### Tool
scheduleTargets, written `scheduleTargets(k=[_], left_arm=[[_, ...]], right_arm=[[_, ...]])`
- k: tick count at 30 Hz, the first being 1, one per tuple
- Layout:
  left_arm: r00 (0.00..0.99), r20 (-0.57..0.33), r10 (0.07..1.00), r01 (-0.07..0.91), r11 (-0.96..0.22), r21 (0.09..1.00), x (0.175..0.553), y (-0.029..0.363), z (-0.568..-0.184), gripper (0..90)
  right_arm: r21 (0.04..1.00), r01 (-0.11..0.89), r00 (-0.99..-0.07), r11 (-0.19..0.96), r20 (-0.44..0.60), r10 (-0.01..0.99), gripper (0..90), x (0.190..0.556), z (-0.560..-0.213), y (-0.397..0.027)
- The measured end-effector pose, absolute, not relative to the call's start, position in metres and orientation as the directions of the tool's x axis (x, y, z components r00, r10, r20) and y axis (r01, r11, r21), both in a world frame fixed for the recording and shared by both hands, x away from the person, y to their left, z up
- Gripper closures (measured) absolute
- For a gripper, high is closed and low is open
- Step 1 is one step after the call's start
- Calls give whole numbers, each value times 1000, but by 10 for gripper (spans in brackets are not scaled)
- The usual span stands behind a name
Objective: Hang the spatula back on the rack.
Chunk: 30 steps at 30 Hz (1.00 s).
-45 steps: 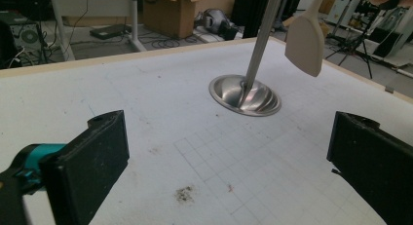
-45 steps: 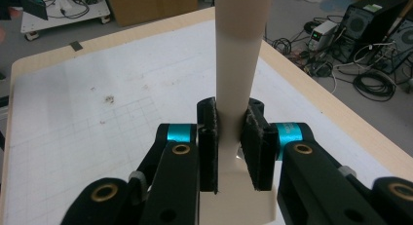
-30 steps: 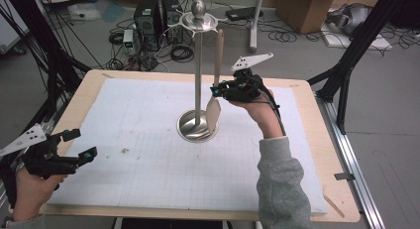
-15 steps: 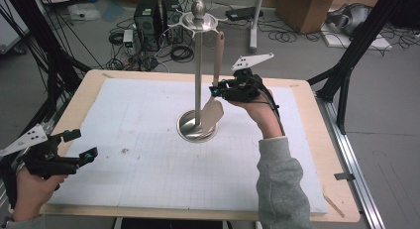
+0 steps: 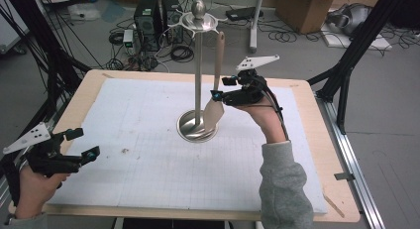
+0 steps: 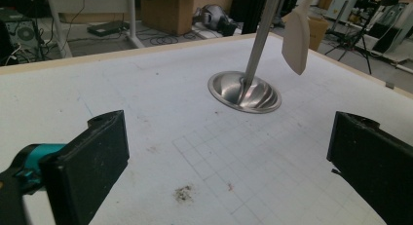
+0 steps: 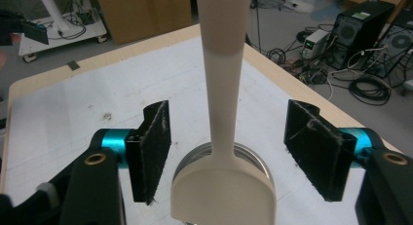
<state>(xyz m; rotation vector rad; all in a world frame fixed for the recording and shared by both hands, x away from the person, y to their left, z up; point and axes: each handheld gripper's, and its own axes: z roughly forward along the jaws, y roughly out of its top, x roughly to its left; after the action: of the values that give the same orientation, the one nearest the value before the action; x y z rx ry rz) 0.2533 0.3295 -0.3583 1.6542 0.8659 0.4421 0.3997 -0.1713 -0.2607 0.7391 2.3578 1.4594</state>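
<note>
Pale beige spatula hangs from the steel utensil stand at mid-desk, looking light, stiff and smooth; right gripper jaws, just opened wide, flank its slim neck, the likeliest hold.

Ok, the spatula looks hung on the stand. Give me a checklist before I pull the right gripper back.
1. Right gripper jaws off the spatula: ok. They have just been opening, and both pads stand apart from the handle, which is between them.
2. Spatula hanging from the stand: ok. Its top reaches the upper ring and its blade hangs above the base.
3. Spatula actually caught on a hook: cannot tell, the top is too small to read.
4. Stand upright on the white mat: ok.
5. Left gripper out of the way: ok. It is open near the table's left front corner, holding nothing.
</note>
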Motion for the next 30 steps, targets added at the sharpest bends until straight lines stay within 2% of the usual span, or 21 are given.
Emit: scheduleTargets(k=[9,23,30], left_arm=[[676,-155,720,297,-74,952,261,321,-357,21],[692,-141,708,259,-60,964,276,313,-352,21],[705,-143,695,254,-60,965,280,308,-349,21]], right_arm=[[886,296,-816,357,41,576,293,390,-267,-188],[893,265,-833,363,22,553,292,361,-272,-202],[900,269,-819,344,26,574,292,351,-278,-214]])
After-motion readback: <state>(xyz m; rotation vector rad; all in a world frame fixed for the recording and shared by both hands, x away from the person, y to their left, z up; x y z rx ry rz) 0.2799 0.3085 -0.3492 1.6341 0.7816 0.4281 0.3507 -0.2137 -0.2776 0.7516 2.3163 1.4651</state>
